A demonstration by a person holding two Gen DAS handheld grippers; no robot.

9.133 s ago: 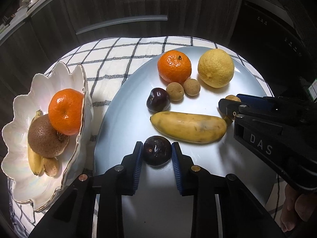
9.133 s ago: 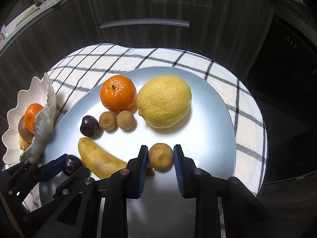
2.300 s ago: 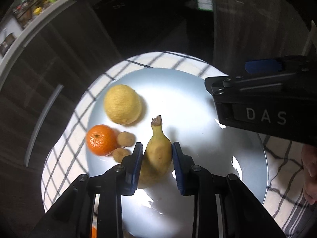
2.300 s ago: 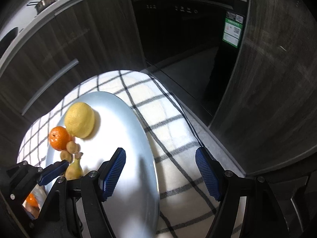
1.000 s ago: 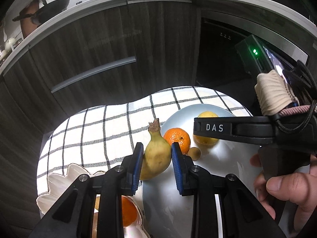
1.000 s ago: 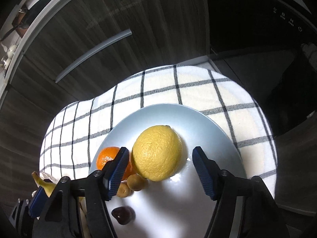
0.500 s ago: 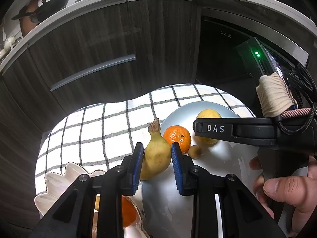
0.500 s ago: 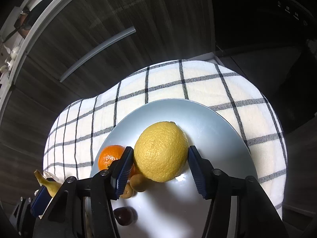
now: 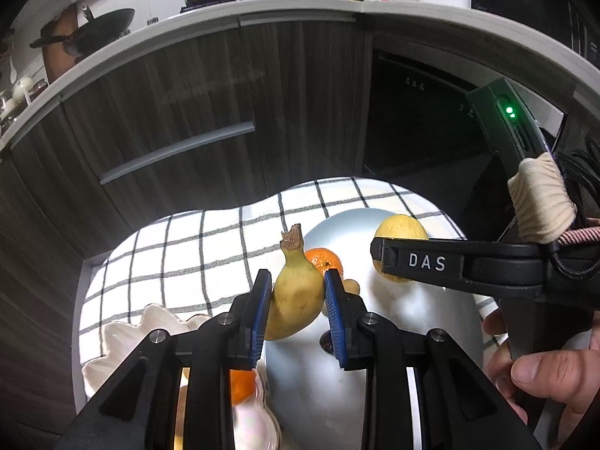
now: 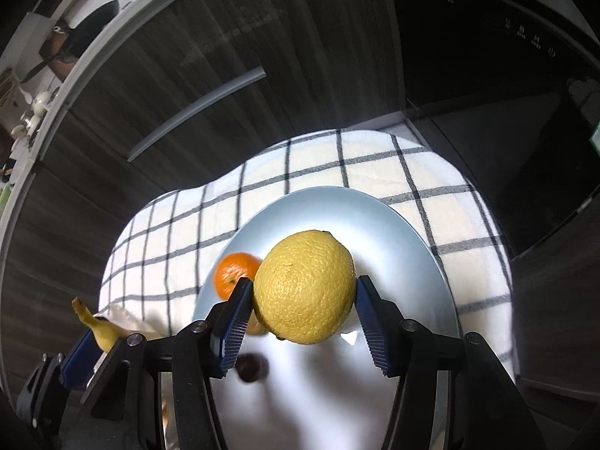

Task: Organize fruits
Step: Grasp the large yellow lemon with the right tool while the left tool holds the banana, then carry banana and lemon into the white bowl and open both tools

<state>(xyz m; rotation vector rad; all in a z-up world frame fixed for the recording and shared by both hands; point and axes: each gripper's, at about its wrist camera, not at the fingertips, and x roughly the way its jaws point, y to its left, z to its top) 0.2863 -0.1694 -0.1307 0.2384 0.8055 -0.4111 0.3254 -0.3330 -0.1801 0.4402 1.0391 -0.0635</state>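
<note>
Left gripper (image 9: 296, 302): clenched on the banana (image 9: 296, 292), blue pads pressed to both its sides; it also shows at the lower left of the right wrist view.
Banana: held upright above the near left edge of the plate (image 9: 348, 232), brown stem end pointing up and away.
Right gripper (image 10: 302, 313): grasping the lemon (image 10: 305, 287), one blue pad on each flank; the fruit fills the gap.
Lemon: over the middle of the plate (image 10: 393, 225); in the left wrist view it (image 9: 401, 227) shows partly behind the right tool's black finger marked DAS.
Right hand (image 9: 543, 371): wrapped round the right tool's handle, near right.
Mandarin (image 10: 236, 273): on the plate, just left of the lemon, behind the banana in the left wrist view.
Dark small fruit (image 10: 251, 367): on the plate, near, blurred.
White scalloped bowl (image 9: 123, 337): near left, beside the plate, with an orange fruit (image 9: 242, 386) in it.
Checked cloth (image 10: 307, 172): under plate and bowl.
Far: dark wood cabinet fronts (image 9: 187, 86).
</note>
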